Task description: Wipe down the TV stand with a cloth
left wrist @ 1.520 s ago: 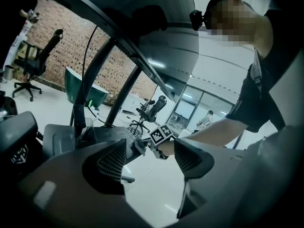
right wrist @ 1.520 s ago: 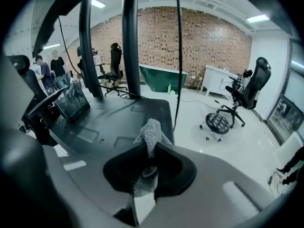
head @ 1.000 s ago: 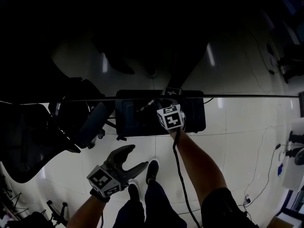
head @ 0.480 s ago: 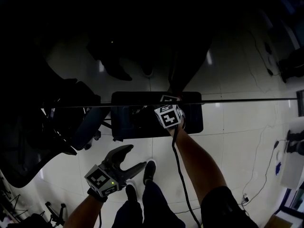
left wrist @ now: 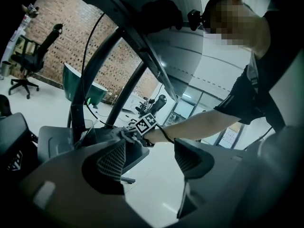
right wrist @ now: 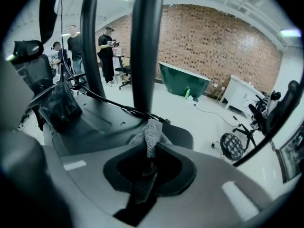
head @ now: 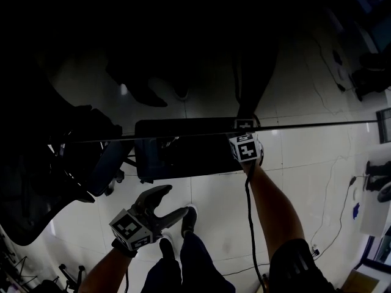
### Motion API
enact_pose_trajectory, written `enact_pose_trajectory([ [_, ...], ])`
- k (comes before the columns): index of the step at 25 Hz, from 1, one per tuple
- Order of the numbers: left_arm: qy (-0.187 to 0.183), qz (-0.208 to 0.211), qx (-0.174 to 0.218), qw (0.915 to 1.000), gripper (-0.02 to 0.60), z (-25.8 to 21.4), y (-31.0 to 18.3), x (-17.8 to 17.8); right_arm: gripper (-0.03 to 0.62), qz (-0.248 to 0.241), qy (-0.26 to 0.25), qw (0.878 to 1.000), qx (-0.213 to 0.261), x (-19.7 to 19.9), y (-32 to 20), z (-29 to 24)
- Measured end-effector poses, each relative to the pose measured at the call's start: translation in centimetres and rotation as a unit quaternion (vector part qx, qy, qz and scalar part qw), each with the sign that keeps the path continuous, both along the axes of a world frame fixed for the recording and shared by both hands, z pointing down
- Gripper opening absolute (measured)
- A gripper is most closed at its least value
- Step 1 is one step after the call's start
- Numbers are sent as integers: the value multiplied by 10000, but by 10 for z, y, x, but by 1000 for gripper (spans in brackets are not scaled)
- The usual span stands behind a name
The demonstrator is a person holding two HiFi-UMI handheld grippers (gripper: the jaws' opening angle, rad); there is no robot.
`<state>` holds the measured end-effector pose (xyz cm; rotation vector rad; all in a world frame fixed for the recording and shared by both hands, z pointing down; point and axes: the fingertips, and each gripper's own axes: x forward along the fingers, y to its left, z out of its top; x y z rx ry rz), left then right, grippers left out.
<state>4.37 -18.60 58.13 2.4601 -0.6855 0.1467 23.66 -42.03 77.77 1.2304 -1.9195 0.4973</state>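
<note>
The right gripper [right wrist: 151, 148] pinches a grey mesh cloth [right wrist: 152, 127], which bunches out past the jaw tips onto the dark base of the TV stand [right wrist: 95, 122], near the foot of its upright pole [right wrist: 147, 46]. The left gripper [left wrist: 149, 158] hangs over the white floor [left wrist: 152, 194], jaws spread with nothing between them.

No readable text, no labels or brands, no numbers or signs

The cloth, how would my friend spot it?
Find the flat black TV stand base with a thick pole rising from it. Just before the pole, the right claw pinches the cloth. It's the only pale, bumpy thing against that smooth dark base.
</note>
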Motion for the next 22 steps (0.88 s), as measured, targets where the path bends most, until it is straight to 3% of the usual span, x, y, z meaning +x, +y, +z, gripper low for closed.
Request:
enact_pose_trajectory([
  [5, 4, 39, 95, 9999, 328, -2, -3, 2, 46, 159, 168, 9997, -35, 33, -4, -3],
  [12, 81, -72, 115, 9999, 327, 3, 1, 3, 46, 149, 71, 9998, -61, 24, -4, 1],
  [22, 111, -29, 156, 9998, 328, -6, 29, 0, 44, 197, -67, 9996, -173, 14, 84, 1],
])
